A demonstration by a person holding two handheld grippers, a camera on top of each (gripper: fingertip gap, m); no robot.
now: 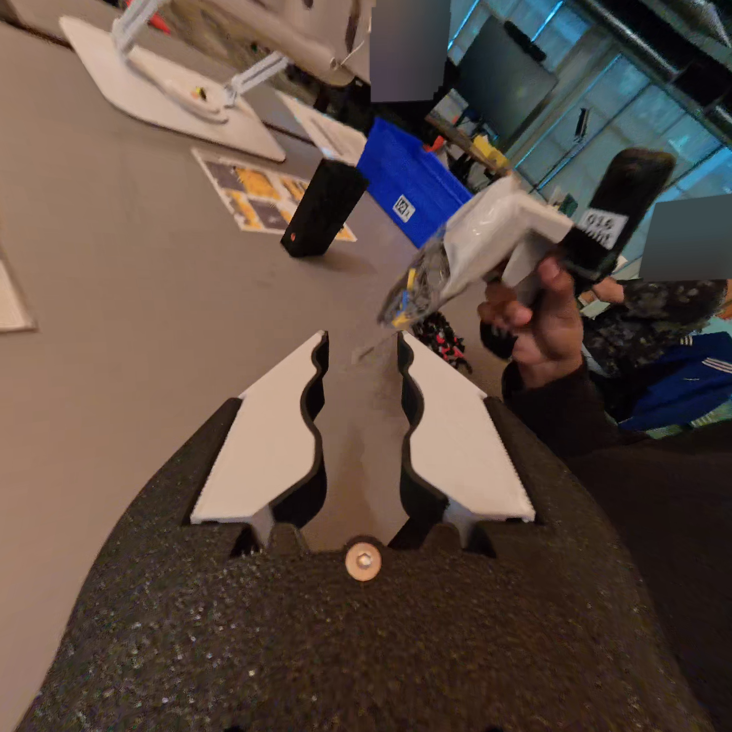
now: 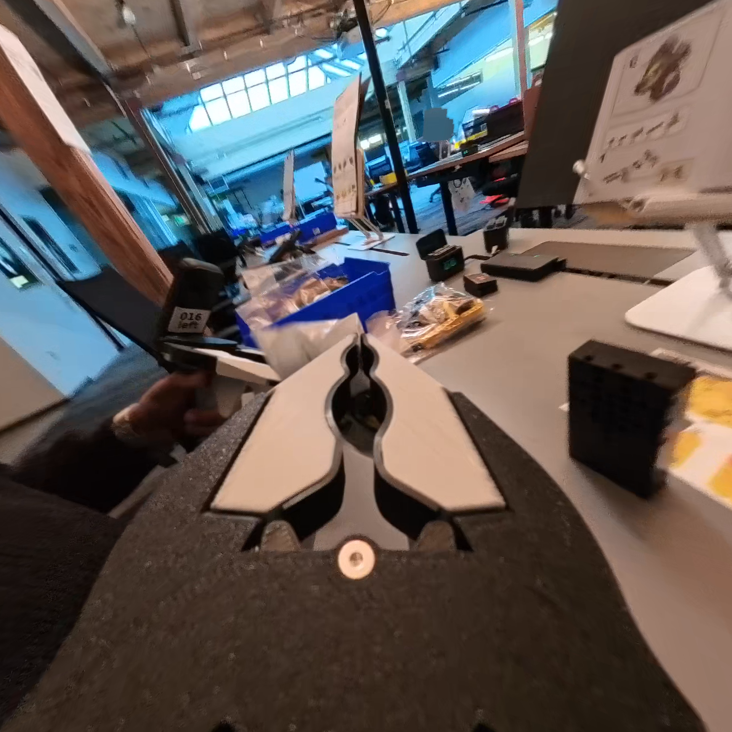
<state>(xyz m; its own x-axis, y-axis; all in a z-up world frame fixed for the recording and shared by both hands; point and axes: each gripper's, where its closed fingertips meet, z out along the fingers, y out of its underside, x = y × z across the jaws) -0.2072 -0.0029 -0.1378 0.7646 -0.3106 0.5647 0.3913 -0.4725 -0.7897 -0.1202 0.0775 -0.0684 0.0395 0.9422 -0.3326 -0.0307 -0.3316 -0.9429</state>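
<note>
My left gripper (image 1: 362, 336) is open and empty above the grey table (image 1: 138, 317). Just ahead and to its right, my right gripper (image 1: 443, 259) is shut on a clear plastic bag (image 1: 420, 295) of small yellow, blue and dark parts. The bag's lower end hangs close to the left gripper's right fingertip (image 1: 401, 336), blurred. In the right wrist view the right gripper (image 2: 361, 337) has its tips pressed together on the bag (image 2: 305, 350), and dark parts show in the gap behind the tips. A hand (image 2: 170, 396) holds the left gripper's black body (image 2: 192, 309) at the left.
A black perforated block (image 1: 325, 206) (image 2: 622, 416) stands by a yellow printed sheet (image 1: 261, 194). A blue bin (image 1: 408, 186) (image 2: 340, 293) sits behind it. Another bag of yellow parts (image 2: 443, 313) lies on the table. A white stand base (image 1: 158, 95) (image 2: 693, 313) and black boxes (image 2: 523, 263) are farther back. The tips of one gripper are about 15 cm away from the tips of the other. The black perforated block (image 1: 325, 206) is about 15 cm from my right fingertips and 20 cm from my left. It is also in sight in the right wrist view (image 2: 588, 401).
</note>
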